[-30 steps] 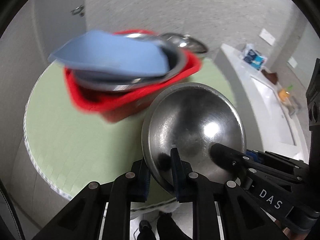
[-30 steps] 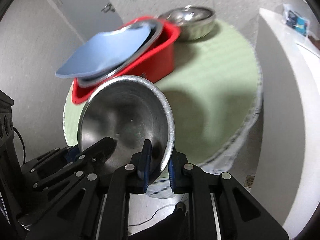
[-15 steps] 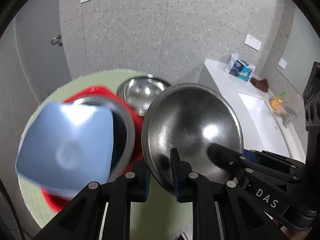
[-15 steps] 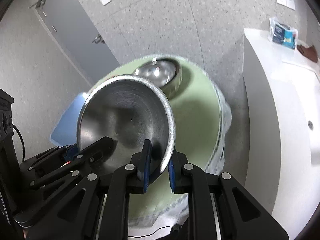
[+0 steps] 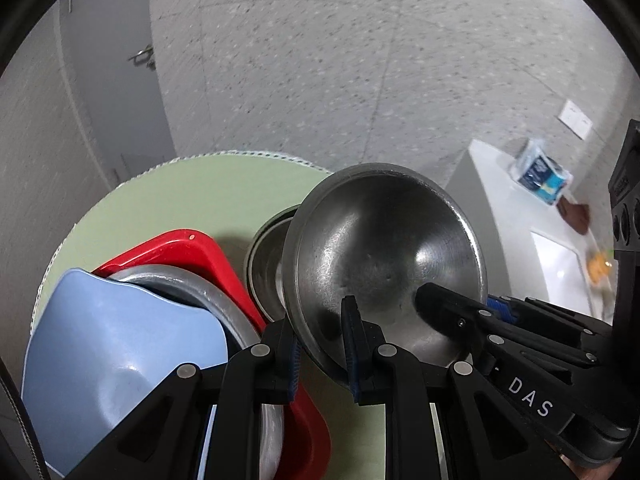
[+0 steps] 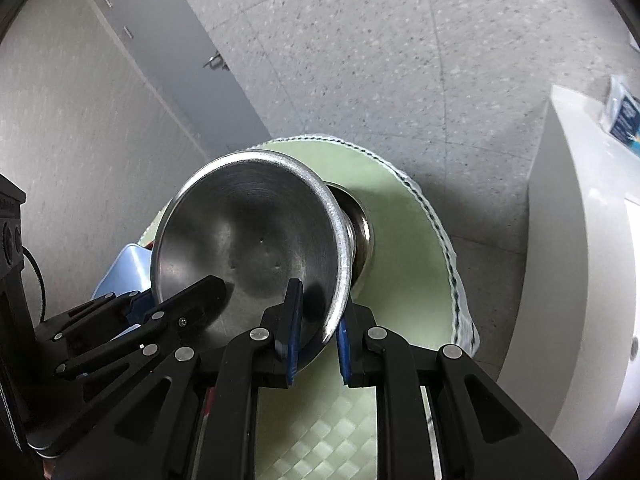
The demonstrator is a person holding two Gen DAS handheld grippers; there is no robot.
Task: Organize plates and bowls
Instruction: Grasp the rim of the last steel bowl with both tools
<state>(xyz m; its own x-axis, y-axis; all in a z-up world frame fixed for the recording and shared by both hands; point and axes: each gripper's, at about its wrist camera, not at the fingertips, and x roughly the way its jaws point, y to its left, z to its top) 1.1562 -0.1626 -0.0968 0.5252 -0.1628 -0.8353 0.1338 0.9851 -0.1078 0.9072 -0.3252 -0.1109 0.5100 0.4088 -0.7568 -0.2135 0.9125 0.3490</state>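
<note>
Both grippers hold one steel bowl (image 5: pixel 384 256) by its rim, tilted, above the round green table (image 5: pixel 192 196). My left gripper (image 5: pixel 324 344) is shut on the rim's left side. My right gripper (image 6: pixel 316 320) is shut on the right side of the bowl (image 6: pixel 248 248). A second steel bowl (image 5: pixel 268 264) stands on the table just behind and below the held one; it also shows in the right wrist view (image 6: pixel 360 236). A red basin (image 5: pixel 200 252) at the left holds a steel plate (image 5: pixel 192 288) and a blue plate (image 5: pixel 112 360).
A white counter (image 5: pixel 504 208) with a blue-white packet (image 5: pixel 540 172) stands to the right of the table. A grey door (image 5: pixel 108 80) and speckled wall lie behind. The table's fringed edge (image 6: pixel 444 236) runs close to the counter (image 6: pixel 576 240).
Both grippers have carried the held bowl forward over the table, close above the second steel bowl. The red basin now lies nearer, at the lower left.
</note>
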